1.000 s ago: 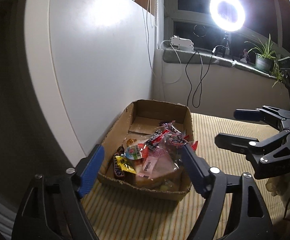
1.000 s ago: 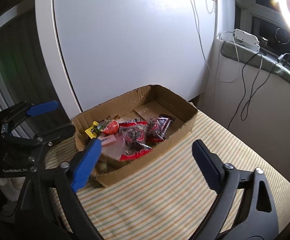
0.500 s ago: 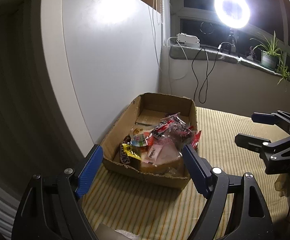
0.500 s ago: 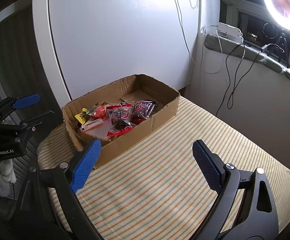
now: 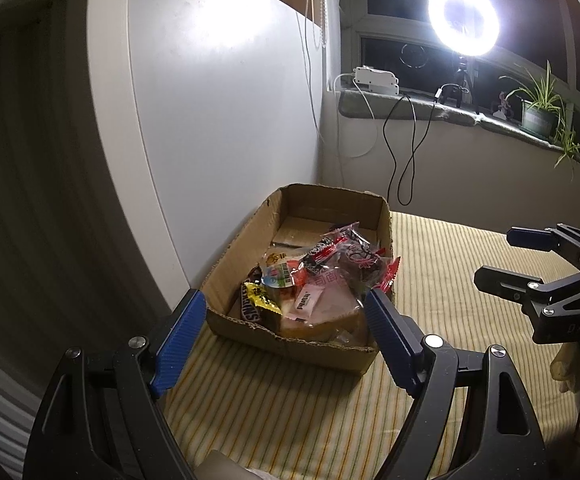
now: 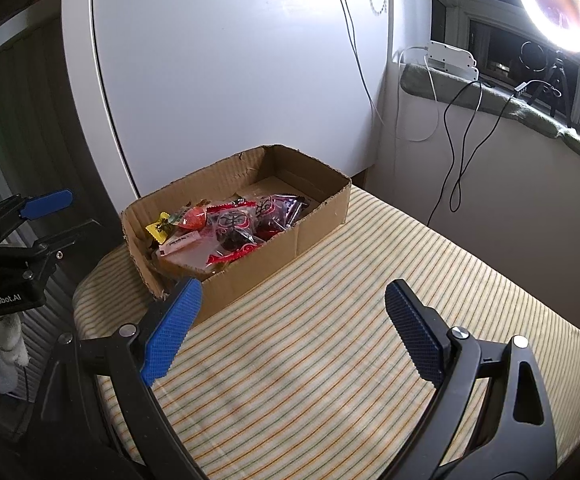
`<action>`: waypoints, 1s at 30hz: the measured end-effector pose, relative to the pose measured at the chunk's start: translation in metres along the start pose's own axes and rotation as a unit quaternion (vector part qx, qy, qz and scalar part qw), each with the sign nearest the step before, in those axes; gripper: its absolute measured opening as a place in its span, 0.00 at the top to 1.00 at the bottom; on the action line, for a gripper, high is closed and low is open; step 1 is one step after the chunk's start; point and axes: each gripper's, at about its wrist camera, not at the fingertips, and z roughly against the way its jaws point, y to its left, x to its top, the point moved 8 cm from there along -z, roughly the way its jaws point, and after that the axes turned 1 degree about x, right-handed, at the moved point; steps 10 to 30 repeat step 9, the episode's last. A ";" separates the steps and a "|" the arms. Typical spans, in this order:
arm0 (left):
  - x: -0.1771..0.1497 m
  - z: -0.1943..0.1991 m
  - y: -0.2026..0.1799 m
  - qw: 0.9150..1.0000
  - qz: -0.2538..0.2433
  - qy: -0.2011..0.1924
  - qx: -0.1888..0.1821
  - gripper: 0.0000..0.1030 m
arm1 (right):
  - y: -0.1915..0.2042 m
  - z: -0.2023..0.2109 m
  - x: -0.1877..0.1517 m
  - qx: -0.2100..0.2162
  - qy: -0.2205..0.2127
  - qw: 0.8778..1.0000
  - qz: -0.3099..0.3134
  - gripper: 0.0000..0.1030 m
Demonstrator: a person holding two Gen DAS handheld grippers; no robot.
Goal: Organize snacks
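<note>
I am holding my left claw (image 5: 282, 324) and right claw (image 6: 290, 312) spread wide, ribbed blue pads empty; crinkly snacks (image 6: 226, 224) are lying in the cardboard box (image 6: 314, 224) at the striped table's (image 6: 330, 340) far-left edge.

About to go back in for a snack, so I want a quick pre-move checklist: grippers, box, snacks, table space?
1. Left gripper open, holding nothing: ok.
2. Right gripper open, holding nothing: ok.
3. Cardboard box flat on the striped tablecloth, open on top: ok.
4. Snacks piled at the box's near end, reachable from above: ok.
5. Bare tablecloth beside the box for setting things down: ok.
6. Which packet lies loose on top: cannot tell, they overlap.
</note>
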 end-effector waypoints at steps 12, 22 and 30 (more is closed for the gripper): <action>-0.001 -0.003 -0.003 1.000 -0.005 0.001 -0.003 0.21 | -0.007 0.001 -0.005 -0.006 0.003 1.000 -0.007 0.08; -0.001 -0.003 -0.003 1.000 -0.005 0.001 -0.003 0.21 | -0.007 0.001 -0.005 -0.006 0.003 1.000 -0.007 0.08; -0.001 -0.003 -0.003 1.000 -0.005 0.001 -0.003 0.21 | -0.007 0.001 -0.005 -0.006 0.003 1.000 -0.007 0.08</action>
